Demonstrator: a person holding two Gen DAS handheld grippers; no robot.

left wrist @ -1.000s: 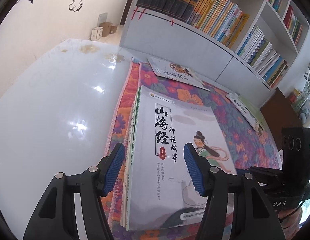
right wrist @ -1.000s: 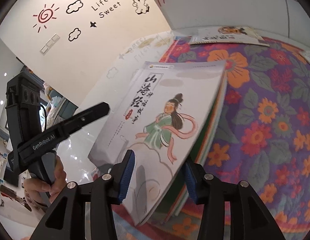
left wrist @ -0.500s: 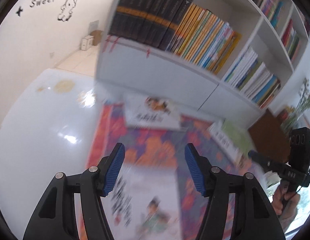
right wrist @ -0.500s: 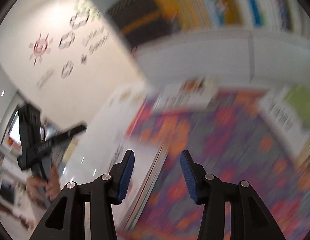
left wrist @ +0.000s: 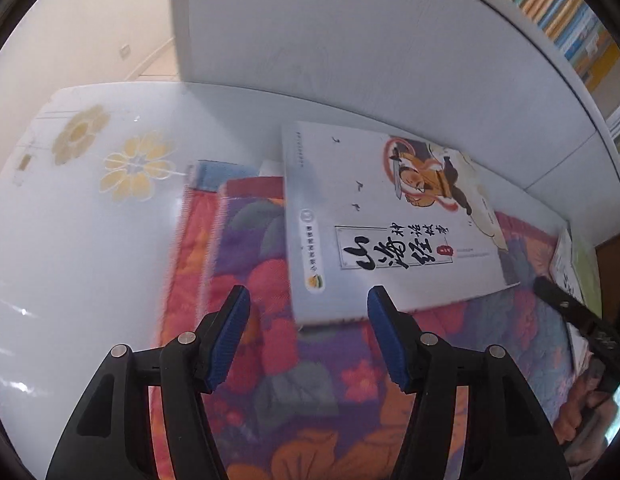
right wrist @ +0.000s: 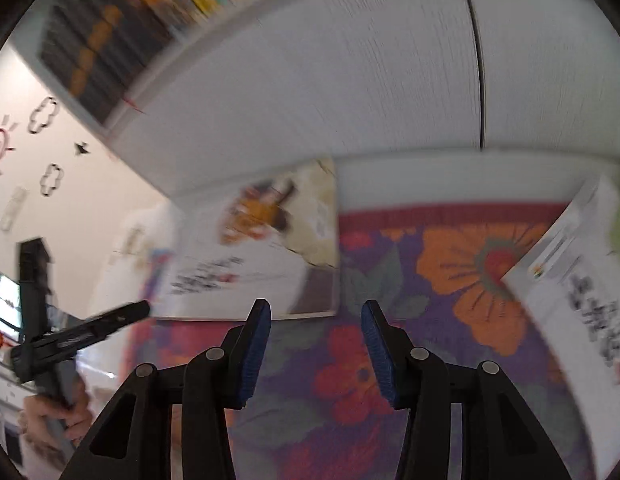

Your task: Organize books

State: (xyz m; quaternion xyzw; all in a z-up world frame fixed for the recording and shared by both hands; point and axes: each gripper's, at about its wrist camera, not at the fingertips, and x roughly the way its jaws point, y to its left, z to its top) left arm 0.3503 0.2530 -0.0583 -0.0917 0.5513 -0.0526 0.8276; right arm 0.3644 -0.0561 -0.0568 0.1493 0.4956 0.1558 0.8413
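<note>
The left gripper (left wrist: 308, 334) and right gripper (right wrist: 315, 350) are held part open, with nothing between them. The picture book (left wrist: 390, 220) is lying flat on the flowered cloth (left wrist: 302, 392). Its thin cover could be bent if only one corner is pinched.

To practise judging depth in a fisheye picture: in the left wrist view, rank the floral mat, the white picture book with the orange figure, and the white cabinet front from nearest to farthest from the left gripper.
1. Floral mat: directly under the open left gripper.
2. White picture book with the orange figure: just ahead, lying flat on the mat.
3. White cabinet front: behind the book, upright at the back.
</note>
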